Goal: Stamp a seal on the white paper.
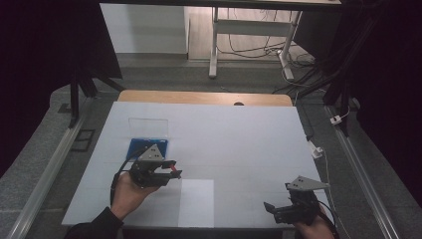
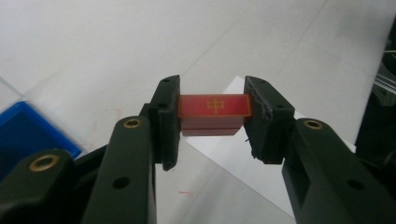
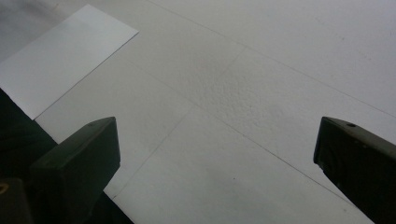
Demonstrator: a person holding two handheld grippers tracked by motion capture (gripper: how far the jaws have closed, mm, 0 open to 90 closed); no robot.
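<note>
The left tongs (image 2: 212, 116) grasp a red block (image 2: 214, 106) across its ends, both pads in contact; a gold mark shows on its upper face. A second red layer sits directly beneath; whether it is a separate piece cannot be told. In the high view the left tongs (image 1: 171, 172) hover over the surface (image 1: 239, 134), just beside a white sheet (image 1: 196, 201) and near a blue tray (image 1: 137, 146). A clear lid (image 1: 148, 127) lies behind the tray.

The right tongs (image 3: 215, 154) are released, jaws spread wide with nothing between them, over bare surface at the near right edge (image 1: 281, 209).

Risk: the grip bears on the block's short ends only. A slackened squeeze or a sudden tilt would probably let the block slip or rotate out. If the lower layer is loose, it may drop first.
</note>
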